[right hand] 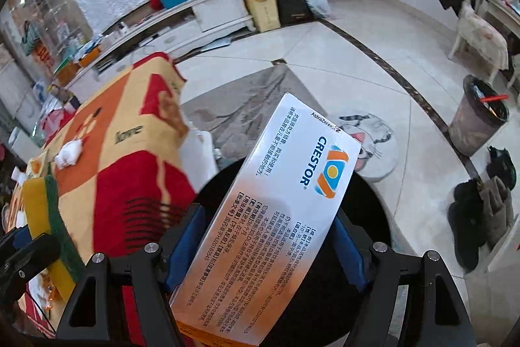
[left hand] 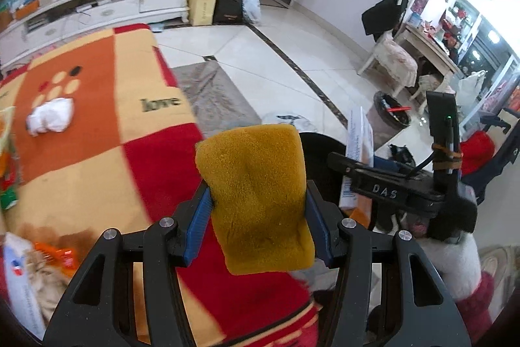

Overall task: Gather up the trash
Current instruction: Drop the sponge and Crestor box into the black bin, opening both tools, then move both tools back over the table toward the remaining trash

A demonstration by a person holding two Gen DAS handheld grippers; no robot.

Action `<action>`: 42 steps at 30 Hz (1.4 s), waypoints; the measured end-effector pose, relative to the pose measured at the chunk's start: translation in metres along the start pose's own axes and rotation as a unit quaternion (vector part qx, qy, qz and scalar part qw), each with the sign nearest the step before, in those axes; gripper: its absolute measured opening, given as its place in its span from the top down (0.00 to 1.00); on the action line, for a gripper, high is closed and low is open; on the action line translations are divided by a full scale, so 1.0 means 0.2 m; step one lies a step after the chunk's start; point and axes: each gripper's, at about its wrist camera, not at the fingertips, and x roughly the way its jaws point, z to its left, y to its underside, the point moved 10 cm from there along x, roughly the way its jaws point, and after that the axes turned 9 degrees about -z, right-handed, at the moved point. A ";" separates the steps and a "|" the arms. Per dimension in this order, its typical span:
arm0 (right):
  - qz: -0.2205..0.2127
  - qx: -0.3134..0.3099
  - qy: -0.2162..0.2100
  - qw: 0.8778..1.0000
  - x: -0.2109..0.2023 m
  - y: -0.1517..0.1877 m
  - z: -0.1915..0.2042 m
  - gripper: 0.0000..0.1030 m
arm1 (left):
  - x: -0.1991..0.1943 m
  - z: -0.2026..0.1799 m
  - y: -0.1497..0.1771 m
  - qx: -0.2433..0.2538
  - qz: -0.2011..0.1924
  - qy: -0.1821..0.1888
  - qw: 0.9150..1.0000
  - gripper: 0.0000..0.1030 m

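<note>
My left gripper (left hand: 258, 210) is shut on a yellow sponge (left hand: 256, 194) and holds it above the edge of the red and orange blanket-covered table (left hand: 97, 152). My right gripper (right hand: 269, 239) is shut on a white and orange Crestor medicine box (right hand: 269, 233), held over a black round bin (right hand: 367, 217) just below it. In the left wrist view the right gripper (left hand: 390, 184) and the box (left hand: 357, 148) show at the right, over the black bin (left hand: 321, 145). A crumpled white tissue (left hand: 50, 119) lies on the table; it also shows in the right wrist view (right hand: 70, 153).
Wrappers and a white bag (left hand: 32, 269) lie at the table's near left. A grey waste basket (right hand: 477, 119) stands on the tiled floor at the right, by shoes (right hand: 481, 210). A cat-face mat (right hand: 370, 145) and a grey rug (right hand: 253, 100) lie beyond the bin. A white TV cabinet (left hand: 97, 5) lines the far wall.
</note>
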 end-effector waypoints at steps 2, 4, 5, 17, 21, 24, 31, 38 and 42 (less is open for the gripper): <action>-0.005 0.007 -0.001 1.000 0.00 -0.01 -0.04 0.29 | 0.05 -0.04 -0.01 -0.009 -0.002 0.016 1.000 0.46; -0.014 0.010 -0.003 1.000 -0.01 -0.03 -0.06 0.27 | 0.09 -0.08 -0.02 -0.022 -0.006 0.034 0.999 0.45; -0.018 0.011 -0.003 1.000 -0.02 -0.03 -0.08 0.25 | 0.11 -0.10 -0.02 -0.032 -0.004 0.048 0.998 0.45; -0.032 -0.003 0.008 0.999 -0.08 -0.02 -0.10 0.14 | 0.13 -0.09 0.02 -0.059 0.026 0.051 0.997 0.41; -0.030 -0.014 0.001 0.999 -0.07 0.01 -0.02 0.14 | 0.07 0.00 0.04 -0.047 0.009 0.010 0.999 0.41; -0.037 -0.027 0.000 0.999 -0.10 0.03 0.04 0.14 | 0.00 0.07 0.04 -0.038 -0.010 -0.021 0.999 0.41; -0.047 -0.047 -0.014 0.998 -0.16 0.07 0.22 0.14 | -0.15 0.18 0.09 -0.021 -0.028 -0.052 0.998 0.41; -0.052 -0.068 -0.034 0.996 -0.22 0.10 0.42 0.14 | -0.31 0.28 0.10 -0.013 -0.050 -0.080 0.995 0.41; -0.053 -0.076 -0.051 0.994 -0.26 0.12 0.55 0.14 | -0.41 0.35 0.12 -0.014 -0.061 -0.098 0.993 0.41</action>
